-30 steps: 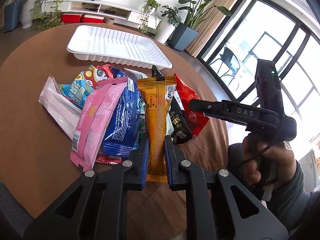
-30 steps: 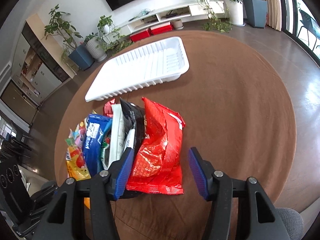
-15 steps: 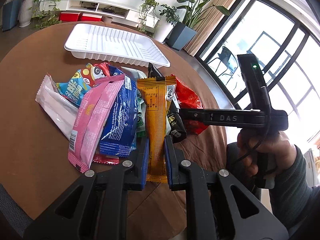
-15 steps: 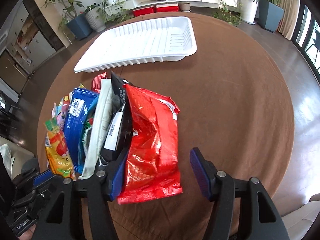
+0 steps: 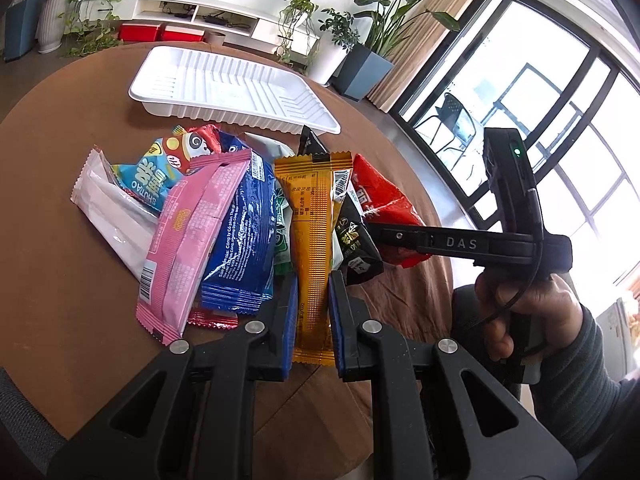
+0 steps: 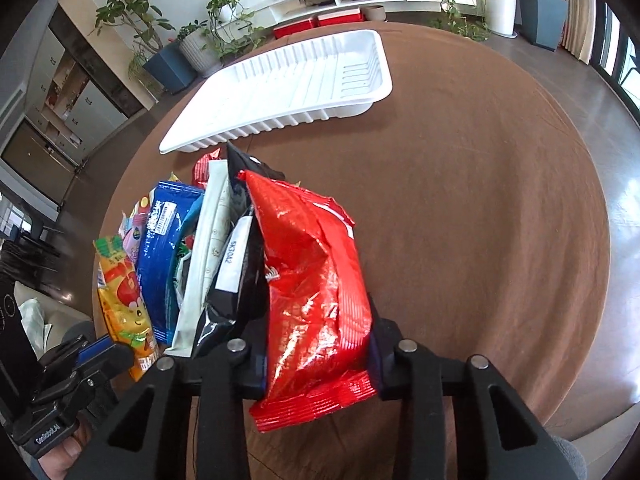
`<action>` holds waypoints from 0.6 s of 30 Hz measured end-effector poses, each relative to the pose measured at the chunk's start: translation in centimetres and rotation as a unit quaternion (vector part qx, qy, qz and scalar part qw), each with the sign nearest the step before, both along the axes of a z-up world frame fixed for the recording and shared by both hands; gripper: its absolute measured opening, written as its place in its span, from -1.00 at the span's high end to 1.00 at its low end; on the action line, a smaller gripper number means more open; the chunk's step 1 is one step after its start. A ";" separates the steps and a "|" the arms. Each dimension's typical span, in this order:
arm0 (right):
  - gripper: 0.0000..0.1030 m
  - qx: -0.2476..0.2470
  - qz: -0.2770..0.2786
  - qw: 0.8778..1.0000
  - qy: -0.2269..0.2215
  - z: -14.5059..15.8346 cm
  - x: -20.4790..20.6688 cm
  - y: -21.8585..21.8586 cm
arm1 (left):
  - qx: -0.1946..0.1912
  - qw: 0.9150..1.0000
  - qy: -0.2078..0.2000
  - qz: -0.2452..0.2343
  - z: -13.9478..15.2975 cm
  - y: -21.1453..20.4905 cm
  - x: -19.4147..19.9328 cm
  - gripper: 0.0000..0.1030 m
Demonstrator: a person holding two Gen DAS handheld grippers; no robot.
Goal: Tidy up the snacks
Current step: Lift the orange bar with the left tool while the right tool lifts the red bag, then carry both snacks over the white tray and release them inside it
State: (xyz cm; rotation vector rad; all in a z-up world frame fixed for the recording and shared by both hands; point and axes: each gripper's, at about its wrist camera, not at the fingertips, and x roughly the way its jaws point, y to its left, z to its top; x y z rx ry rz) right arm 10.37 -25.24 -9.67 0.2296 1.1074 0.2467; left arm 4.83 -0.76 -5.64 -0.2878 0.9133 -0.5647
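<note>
Red foil snack bag (image 6: 316,288) lying lengthwise between right gripper (image 6: 320,360) jaws, long axis pointing toward white ribbed tray (image 6: 256,120).
Clamping near bag's lower end on brown table (image 6: 480,220); left gripper (image 5: 312,312) pinching orange stick pack (image 5: 312,240), likewise tray-aligned.

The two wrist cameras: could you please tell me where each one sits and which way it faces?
Left wrist: sits on the left claw, looking forward along its fingers over the snack pile to the white tray; the claw grips the orange packet; the person's right hand shows at right.
Right wrist: sits on the right claw, facing the same tray across the brown table; it clamps the red bag; the left claw shows at lower left.
Shared: tray, pile, table.
</note>
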 end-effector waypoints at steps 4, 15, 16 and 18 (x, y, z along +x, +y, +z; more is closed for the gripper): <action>0.29 0.020 -0.020 0.999 -0.015 0.8 -1.4 -0.9 | -0.009 1.000 0.000 -0.003 0.1 0.1 -0.1 0.74; 0.29 0.087 -0.052 0.995 -0.024 1.8 -2.9 -3.6 | -0.050 0.999 -0.007 -0.009 1.9 1.1 -0.3 0.74; 0.29 0.091 -0.058 0.994 -0.027 1.9 -2.9 -4.0 | -0.062 0.998 -0.006 -0.006 2.2 1.7 -0.2 0.74; 0.29 0.091 -0.067 0.993 -0.031 2.3 -2.4 -4.7 | -0.077 0.997 -0.008 0.005 3.1 3.3 0.2 0.74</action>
